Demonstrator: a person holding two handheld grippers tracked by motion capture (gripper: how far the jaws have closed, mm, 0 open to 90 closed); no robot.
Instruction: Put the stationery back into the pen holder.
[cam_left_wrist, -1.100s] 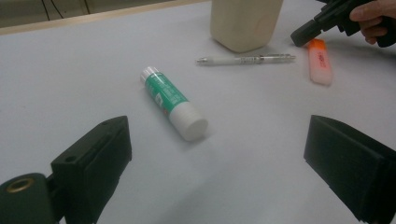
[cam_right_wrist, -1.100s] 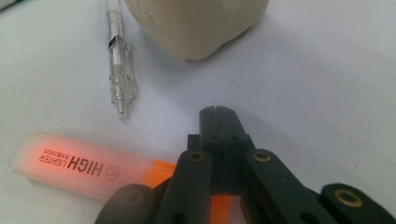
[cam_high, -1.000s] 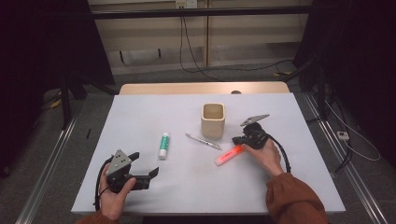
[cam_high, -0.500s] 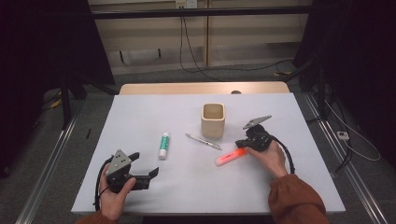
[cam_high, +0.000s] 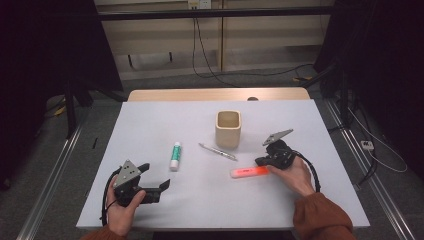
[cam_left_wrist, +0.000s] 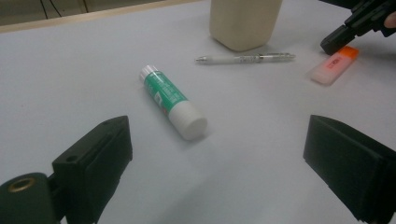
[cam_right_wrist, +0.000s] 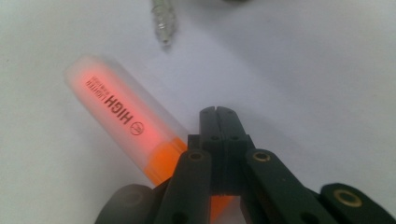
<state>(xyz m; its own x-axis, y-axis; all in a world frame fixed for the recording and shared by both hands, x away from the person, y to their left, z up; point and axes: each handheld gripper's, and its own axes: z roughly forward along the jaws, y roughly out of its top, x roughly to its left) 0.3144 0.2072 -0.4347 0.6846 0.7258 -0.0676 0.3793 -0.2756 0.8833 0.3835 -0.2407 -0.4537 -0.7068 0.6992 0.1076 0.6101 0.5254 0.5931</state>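
An orange highlighter (cam_high: 249, 172) lies flat on the white table (cam_high: 300, 115), its clear cap toward the left. My right gripper (cam_high: 261, 161) is shut, jaws pressed together with nothing between them, tips over the highlighter's (cam_right_wrist: 121, 109) orange tail end in the right gripper view (cam_right_wrist: 217, 116). My left gripper (cam_high: 155, 187) rests open near the front left corner, and its view (cam_left_wrist: 217, 154) looks at a green-and-white glue stick (cam_left_wrist: 173, 101) lying a short way ahead of the jaws. From there the highlighter (cam_left_wrist: 334, 65) and the right gripper (cam_left_wrist: 334, 44) show at the far right.
A beige square cup (cam_high: 228, 129) stands upright at the table's middle. A clear pen (cam_high: 217, 151) lies just in front of it, between the glue stick (cam_high: 175, 156) and the highlighter. Cables run over the floor beyond the table's far edge.
The highlighter has swung from a slant to lying nearly level across the table. My right gripper shifted slightly right and nearer. The left gripper has stayed put.
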